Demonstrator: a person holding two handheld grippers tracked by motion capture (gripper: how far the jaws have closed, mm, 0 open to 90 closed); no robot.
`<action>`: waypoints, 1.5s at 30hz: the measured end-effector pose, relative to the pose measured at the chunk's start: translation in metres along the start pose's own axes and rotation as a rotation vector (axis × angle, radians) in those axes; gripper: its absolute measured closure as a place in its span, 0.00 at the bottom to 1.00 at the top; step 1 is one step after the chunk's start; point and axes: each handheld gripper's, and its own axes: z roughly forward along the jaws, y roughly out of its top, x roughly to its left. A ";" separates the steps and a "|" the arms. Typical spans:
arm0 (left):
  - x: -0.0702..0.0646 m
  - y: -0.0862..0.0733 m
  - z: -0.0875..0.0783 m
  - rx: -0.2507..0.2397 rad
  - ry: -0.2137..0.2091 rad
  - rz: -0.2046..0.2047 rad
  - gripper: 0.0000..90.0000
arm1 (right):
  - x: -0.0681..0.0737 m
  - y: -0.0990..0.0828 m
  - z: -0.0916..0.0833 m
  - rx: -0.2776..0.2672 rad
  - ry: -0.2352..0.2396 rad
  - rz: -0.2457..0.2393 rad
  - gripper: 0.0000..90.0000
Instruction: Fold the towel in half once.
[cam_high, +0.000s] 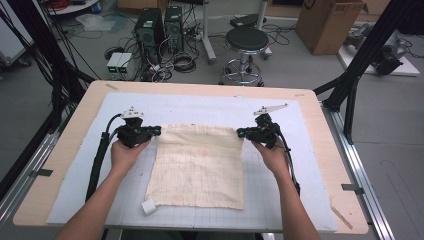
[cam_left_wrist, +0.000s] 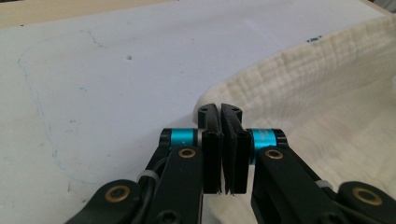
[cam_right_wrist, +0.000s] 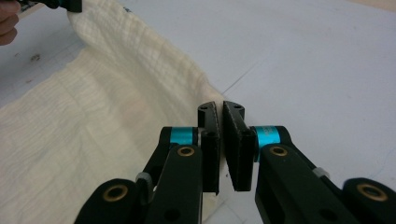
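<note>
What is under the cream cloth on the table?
The cream cloth lies on a pale gridded mat, which shows all round it. Its far corners are pinched by the left gripper and right gripper. Anything beneath its middle is covered.

Cloth (cam_left_wrist: 327, 93) corner hidden between left claw (cam_left_wrist: 220, 112) jaws

A wooden table (cam_high: 60, 165) carries a pale gridded mat (cam_high: 280, 200); a cream cloth (cam_high: 200, 170) and small white block (cam_high: 148, 206) lie on the mat.
</note>
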 end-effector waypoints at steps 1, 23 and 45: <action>-0.002 0.000 -0.002 -0.007 -0.004 0.008 0.96 | 0.002 0.000 -0.002 -0.001 0.004 -0.012 0.95; -0.029 -0.035 -0.040 -0.045 -0.078 0.056 0.96 | 0.040 -0.041 -0.030 -0.034 0.072 -0.096 0.95; -0.054 -0.079 -0.067 -0.004 -0.129 0.153 0.96 | 0.074 -0.083 -0.038 -0.011 0.110 -0.123 0.95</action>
